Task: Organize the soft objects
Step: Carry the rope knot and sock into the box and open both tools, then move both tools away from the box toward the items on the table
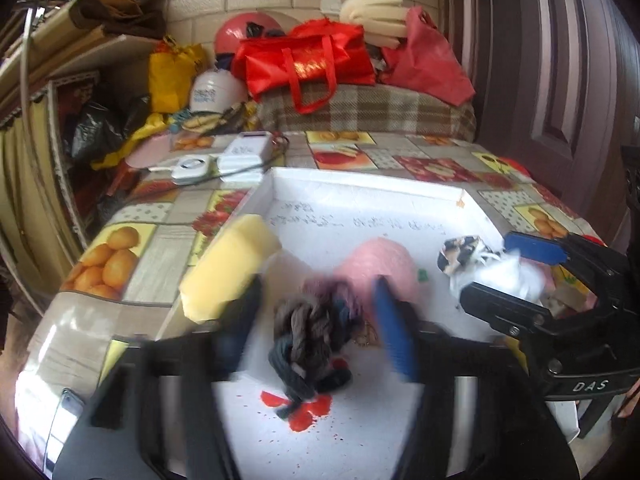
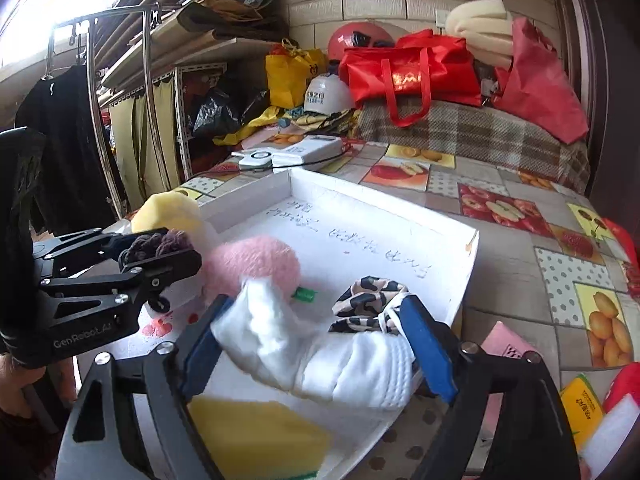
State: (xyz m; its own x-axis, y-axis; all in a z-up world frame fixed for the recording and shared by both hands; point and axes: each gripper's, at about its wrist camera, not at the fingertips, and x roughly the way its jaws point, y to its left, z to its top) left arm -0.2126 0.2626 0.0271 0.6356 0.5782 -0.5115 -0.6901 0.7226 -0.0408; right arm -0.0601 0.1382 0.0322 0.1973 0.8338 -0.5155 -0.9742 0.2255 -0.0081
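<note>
A white foam tray lies on the fruit-print table. In it are a pink fluffy ball, a leopard-print cloth and a dark yarn bundle. My left gripper is open, its fingers either side of the yarn bundle. A pale yellow sponge rests on the tray's left rim. My right gripper stands wide around a white cloth just above the tray's near right part.
A yellow-green sponge lies at the tray's near edge. White devices with cables sit behind the tray. Red bags on a plaid bundle fill the back. Pink and yellow packets lie right of the tray.
</note>
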